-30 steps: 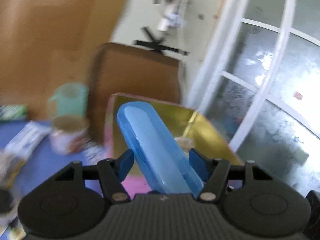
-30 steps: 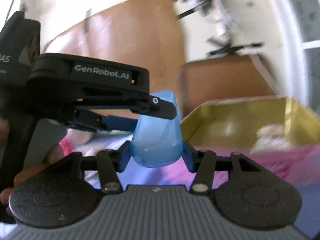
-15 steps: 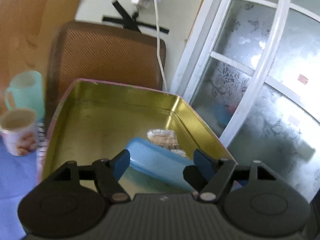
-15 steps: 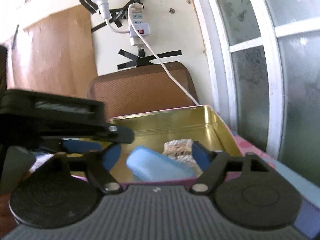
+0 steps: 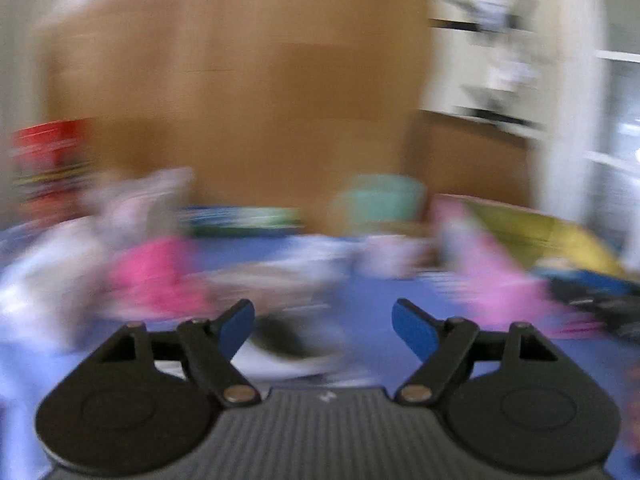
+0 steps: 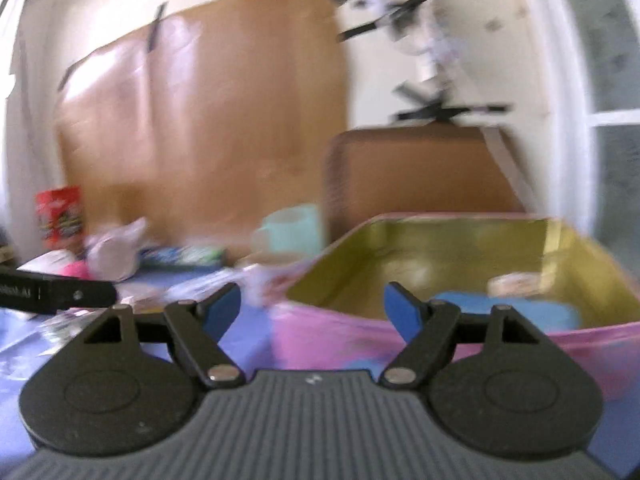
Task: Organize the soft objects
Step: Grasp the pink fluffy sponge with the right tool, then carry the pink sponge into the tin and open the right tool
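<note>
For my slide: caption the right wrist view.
Open right gripper faces a pink, gold-lined tin holding a blue case.

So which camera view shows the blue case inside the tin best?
The right wrist view: the blue case lies inside the gold-lined tin, beyond the pink wall. The left wrist view is badly blurred; there the tin sits far right, the case only a blue smear.

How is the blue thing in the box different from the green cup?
The blue case lies flat and long inside the gold tin; the mint cup stands upright outside it, on the blue table cover. The case is deeper blue, the cup pale green. Both look plain plastic.
</note>
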Action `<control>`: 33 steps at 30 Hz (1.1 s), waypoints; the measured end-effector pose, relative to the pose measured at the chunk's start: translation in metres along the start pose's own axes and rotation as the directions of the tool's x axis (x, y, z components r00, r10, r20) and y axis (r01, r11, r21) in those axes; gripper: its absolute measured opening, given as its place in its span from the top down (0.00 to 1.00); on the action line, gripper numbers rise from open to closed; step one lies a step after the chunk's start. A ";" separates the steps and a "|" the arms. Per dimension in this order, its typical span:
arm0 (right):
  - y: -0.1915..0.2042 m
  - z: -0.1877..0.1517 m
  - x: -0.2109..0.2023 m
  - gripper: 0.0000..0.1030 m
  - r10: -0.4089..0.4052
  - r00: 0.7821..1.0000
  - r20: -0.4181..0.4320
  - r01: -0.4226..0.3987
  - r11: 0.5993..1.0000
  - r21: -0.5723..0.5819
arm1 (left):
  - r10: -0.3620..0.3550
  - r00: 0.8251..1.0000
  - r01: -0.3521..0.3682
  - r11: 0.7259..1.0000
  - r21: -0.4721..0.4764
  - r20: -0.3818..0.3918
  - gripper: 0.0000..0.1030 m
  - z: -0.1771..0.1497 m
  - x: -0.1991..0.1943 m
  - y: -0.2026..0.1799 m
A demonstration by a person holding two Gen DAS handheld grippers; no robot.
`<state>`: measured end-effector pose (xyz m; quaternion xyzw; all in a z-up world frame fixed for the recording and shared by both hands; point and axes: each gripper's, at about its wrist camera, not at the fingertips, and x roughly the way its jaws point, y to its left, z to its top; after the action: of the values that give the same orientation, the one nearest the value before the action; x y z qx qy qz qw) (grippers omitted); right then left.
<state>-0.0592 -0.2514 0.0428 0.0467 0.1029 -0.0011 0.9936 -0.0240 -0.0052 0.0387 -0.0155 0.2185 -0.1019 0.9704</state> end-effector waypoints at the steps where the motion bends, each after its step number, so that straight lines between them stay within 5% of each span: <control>1: 0.010 0.001 0.009 0.23 0.040 0.999 -0.029 -0.040 0.999 0.001 | 0.086 0.996 -0.086 0.995 -0.042 -0.001 0.24 -0.006 0.000 0.023; 5: 0.074 0.009 0.060 0.27 0.217 0.969 -0.116 -0.224 0.973 -0.049 | 0.296 0.955 -0.294 0.918 -0.267 -0.034 0.25 -0.027 0.004 0.090; 8: 0.130 0.010 0.104 0.38 0.313 0.930 -0.194 -0.339 0.934 -0.117 | 0.283 0.959 -0.253 0.863 -0.437 0.005 0.25 -0.035 -0.007 0.120; 14: 0.198 0.009 0.175 0.45 0.346 0.884 -0.315 -0.416 0.889 -0.193 | 0.269 0.961 -0.223 0.883 -0.414 0.057 0.22 -0.032 -0.009 0.110; 17: 0.207 0.006 0.195 0.81 0.322 0.866 -0.382 -0.419 0.884 -0.206 | 0.264 0.962 -0.211 0.878 -0.428 0.067 0.20 -0.034 -0.009 0.109; 23: 0.159 0.030 0.130 0.85 0.337 0.901 -0.274 -0.389 0.907 -0.161 | 0.259 0.962 -0.198 0.884 -0.423 0.090 0.17 -0.033 -0.013 0.112; 28: 0.086 0.018 0.042 0.85 0.249 0.937 -0.244 -0.287 0.948 -0.136 | 0.215 0.972 -0.158 0.897 -0.412 0.096 0.16 -0.032 -0.013 0.112; 31: 0.049 -0.011 -0.009 0.85 0.120 0.960 -0.254 -0.171 0.967 -0.188 | 0.111 0.991 -0.077 0.926 -0.371 0.073 0.17 -0.029 -0.011 0.102; 33: 0.034 -0.024 -0.025 0.82 0.090 0.956 -0.278 -0.144 0.973 -0.181 | -0.034 0.998 0.054 0.932 -0.357 0.060 0.17 -0.024 -0.014 0.084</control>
<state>-0.0878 -0.2159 0.0277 -0.0474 0.2330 0.0746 0.9685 -0.0301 0.0800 0.0168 -0.1999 0.2072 -0.0816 0.9542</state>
